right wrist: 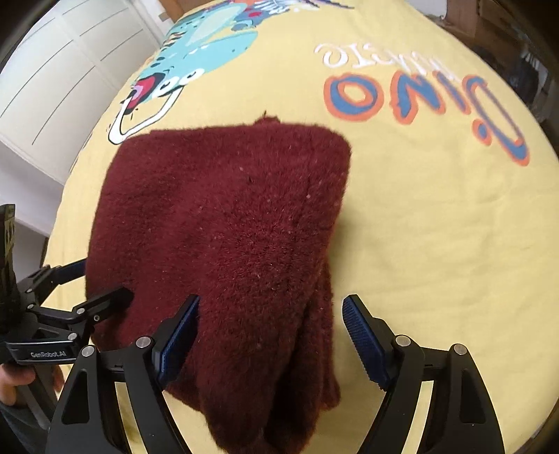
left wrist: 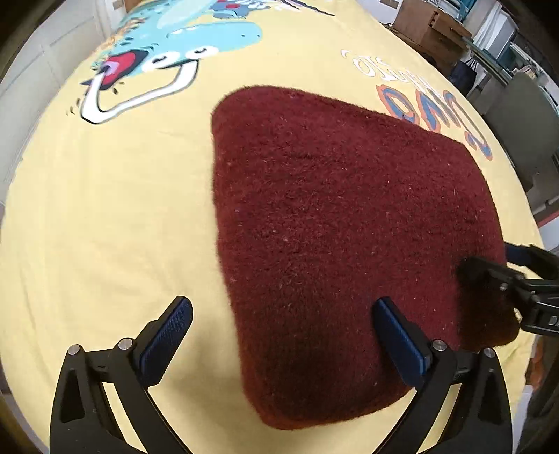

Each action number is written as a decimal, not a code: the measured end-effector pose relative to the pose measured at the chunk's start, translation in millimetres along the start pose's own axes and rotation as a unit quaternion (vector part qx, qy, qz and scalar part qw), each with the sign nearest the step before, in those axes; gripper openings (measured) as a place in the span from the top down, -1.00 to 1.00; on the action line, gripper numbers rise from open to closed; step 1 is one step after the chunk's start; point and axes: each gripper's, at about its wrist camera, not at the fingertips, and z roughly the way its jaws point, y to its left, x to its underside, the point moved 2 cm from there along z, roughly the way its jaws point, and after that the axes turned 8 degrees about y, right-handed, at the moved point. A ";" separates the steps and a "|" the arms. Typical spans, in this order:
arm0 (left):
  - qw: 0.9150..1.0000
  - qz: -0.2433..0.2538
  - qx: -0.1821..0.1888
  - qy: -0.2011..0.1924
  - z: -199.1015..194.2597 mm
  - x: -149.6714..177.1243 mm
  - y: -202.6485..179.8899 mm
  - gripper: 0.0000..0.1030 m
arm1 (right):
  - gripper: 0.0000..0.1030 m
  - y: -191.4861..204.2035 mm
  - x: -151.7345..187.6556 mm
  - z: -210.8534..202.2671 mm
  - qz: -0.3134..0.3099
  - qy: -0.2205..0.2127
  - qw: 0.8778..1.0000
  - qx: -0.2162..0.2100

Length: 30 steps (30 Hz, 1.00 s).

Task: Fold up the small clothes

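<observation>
On the yellow sheet (left wrist: pixel 104 209) lies a folded maroon garment (left wrist: pixel 332 227). Left claw (left wrist: pixel 283 335) is wide open over its near edge, gripping nothing. Right claw (right wrist: pixel 270 335) likewise gapes, straddling its near corner.

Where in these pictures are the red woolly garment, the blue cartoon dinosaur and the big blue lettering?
Red woolly garment (left wrist: pixel 342 223): left wrist view, middle of its top surface.
Blue cartoon dinosaur (left wrist: pixel 209 33): left wrist view, on its light blue body.
Big blue lettering (right wrist: pixel 356 92): right wrist view, on the round letter.

One maroon garment (left wrist: pixel 342 237), two claws (left wrist: pixel 283 335) (right wrist: pixel 270 335), one yellow sheet (left wrist: pixel 104 209).
</observation>
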 end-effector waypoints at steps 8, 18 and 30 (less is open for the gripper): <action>0.999 -0.014 -0.021 -0.027 5.4 2.1 -13.2 -0.98 | -0.99 3.4 10.4 7.7 -0.023 -0.026 0.998 0.046; 0.999 -0.015 -0.007 -0.035 30.3 13.2 1.3 -0.99 | -0.99 -40.7 30.3 30.6 0.021 -0.029 0.999 0.010; 0.998 -0.033 0.008 -0.044 -11.5 23.4 -0.1 -0.98 | -0.99 -25.8 41.7 -7.6 0.005 -0.055 0.998 0.041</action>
